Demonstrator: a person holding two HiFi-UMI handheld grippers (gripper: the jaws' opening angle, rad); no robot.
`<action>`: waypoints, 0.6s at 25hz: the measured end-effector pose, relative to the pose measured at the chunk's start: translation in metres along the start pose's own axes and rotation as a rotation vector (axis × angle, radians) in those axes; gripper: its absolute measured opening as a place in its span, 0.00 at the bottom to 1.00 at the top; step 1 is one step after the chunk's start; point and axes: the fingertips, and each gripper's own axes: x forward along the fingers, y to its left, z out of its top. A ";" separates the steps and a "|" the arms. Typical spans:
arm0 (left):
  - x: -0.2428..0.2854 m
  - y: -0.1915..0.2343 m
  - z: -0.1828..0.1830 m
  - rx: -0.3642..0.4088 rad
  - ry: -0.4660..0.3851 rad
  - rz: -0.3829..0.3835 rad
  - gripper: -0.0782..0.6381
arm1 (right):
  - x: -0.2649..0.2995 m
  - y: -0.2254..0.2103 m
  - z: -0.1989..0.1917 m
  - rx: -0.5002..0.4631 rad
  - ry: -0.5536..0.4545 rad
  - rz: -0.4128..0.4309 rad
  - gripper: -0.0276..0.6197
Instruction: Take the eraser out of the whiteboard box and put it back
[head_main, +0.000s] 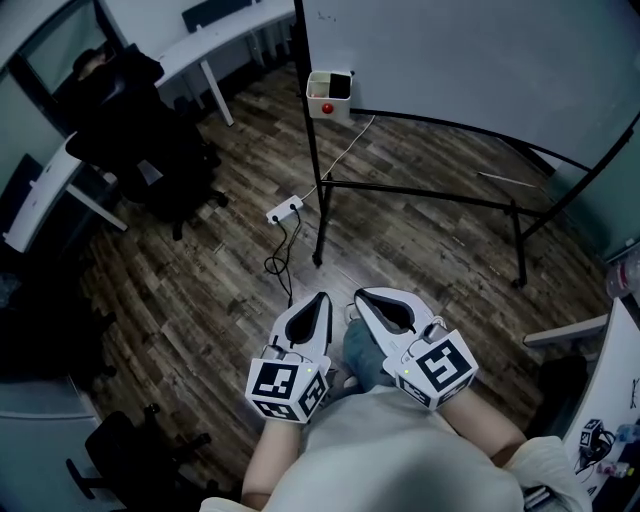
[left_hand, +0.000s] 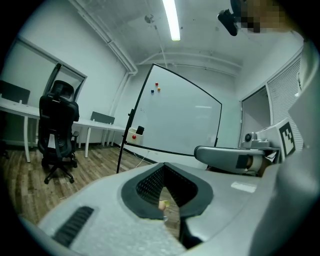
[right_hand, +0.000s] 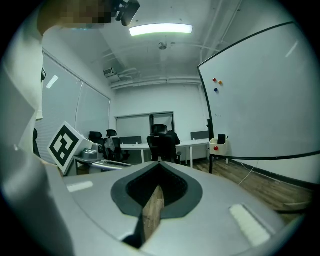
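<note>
A small white box (head_main: 329, 96) with a red dot on its front hangs at the lower left corner of the whiteboard (head_main: 450, 50). The black eraser (head_main: 340, 84) stands inside it. The box (left_hand: 134, 135) shows far off in the left gripper view, and the box (right_hand: 220, 145) shows again in the right gripper view. Both grippers are held close to the person's body, well short of the board. My left gripper (head_main: 318, 300) is shut and empty. My right gripper (head_main: 362, 297) is beside it, also shut with nothing between its jaws.
The whiteboard's black stand (head_main: 420, 190) has legs spread on the wooden floor. A white power strip (head_main: 285, 210) with cables lies near the stand's left leg. A black office chair (head_main: 140, 140) and white desks (head_main: 220, 30) stand at the left.
</note>
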 end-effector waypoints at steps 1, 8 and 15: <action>0.002 0.003 0.002 0.004 0.002 0.003 0.10 | 0.005 -0.002 0.002 0.004 -0.003 0.005 0.05; 0.025 0.030 0.014 0.016 0.013 0.017 0.10 | 0.039 -0.020 0.014 -0.009 -0.030 -0.004 0.05; 0.057 0.056 0.031 0.020 0.020 0.010 0.10 | 0.071 -0.051 0.025 0.012 -0.046 -0.012 0.05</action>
